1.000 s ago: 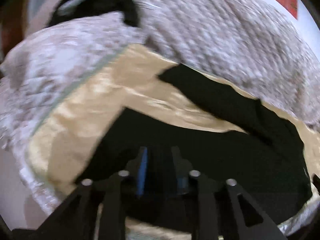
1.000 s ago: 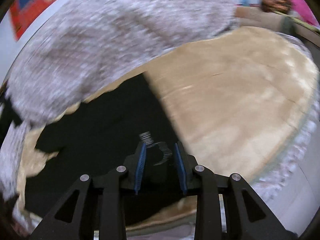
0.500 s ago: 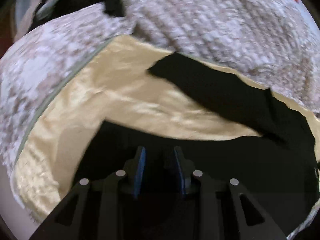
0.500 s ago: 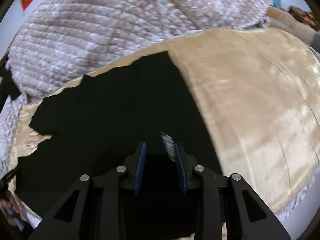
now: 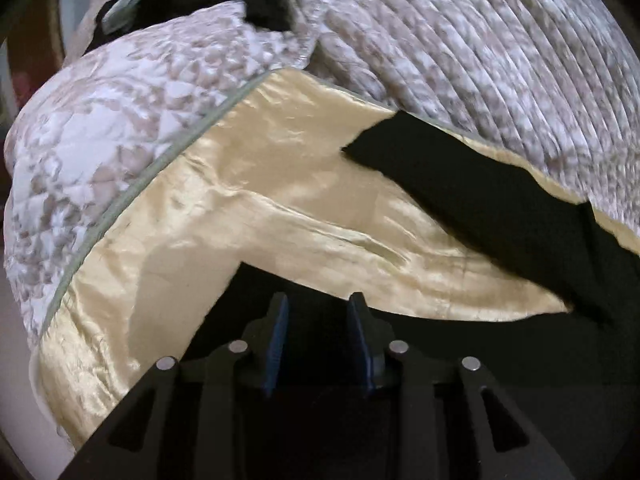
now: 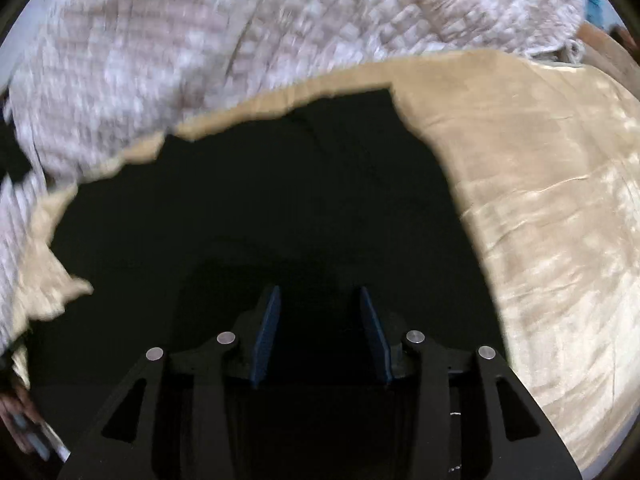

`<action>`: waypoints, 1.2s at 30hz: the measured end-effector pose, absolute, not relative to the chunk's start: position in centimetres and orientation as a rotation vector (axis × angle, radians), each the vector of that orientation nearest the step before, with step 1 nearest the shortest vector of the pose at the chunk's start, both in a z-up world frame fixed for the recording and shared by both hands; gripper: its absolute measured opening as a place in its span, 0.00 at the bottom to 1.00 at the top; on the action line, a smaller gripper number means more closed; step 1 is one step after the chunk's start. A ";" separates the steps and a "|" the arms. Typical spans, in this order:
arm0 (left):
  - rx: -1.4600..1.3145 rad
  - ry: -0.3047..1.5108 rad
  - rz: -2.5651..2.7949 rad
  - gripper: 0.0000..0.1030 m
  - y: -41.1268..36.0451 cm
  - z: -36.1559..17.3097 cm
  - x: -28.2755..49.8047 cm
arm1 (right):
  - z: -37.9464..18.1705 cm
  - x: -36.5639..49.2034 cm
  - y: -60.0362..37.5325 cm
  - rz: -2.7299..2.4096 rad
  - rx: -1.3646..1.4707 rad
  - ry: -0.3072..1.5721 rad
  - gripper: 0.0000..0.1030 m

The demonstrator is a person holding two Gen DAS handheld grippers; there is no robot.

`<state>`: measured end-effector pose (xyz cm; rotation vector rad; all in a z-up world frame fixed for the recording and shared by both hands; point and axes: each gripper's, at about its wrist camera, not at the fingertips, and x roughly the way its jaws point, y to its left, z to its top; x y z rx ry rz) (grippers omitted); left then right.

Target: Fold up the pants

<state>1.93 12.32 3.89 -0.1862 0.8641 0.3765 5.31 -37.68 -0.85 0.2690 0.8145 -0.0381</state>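
No text, label, brand, number or sign can be read in either wrist view.

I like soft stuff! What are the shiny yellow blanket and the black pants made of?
The shiny cream-gold blanket looks like satin or silky plush: it gleams along its wrinkles. The black pants look like matte cloth, with no shine; the exact fabric is too dark to tell.
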 end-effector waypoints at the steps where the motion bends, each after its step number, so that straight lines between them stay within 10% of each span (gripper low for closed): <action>1: -0.193 0.881 0.380 0.39 12.6 3.5 2.0 | -0.4 4.9 -37.9 -0.057 0.267 0.791 0.41; 36: 0.005 0.885 0.033 0.45 -0.2 2.7 -2.8 | -1.6 -1.7 -27.4 0.194 0.063 0.818 0.52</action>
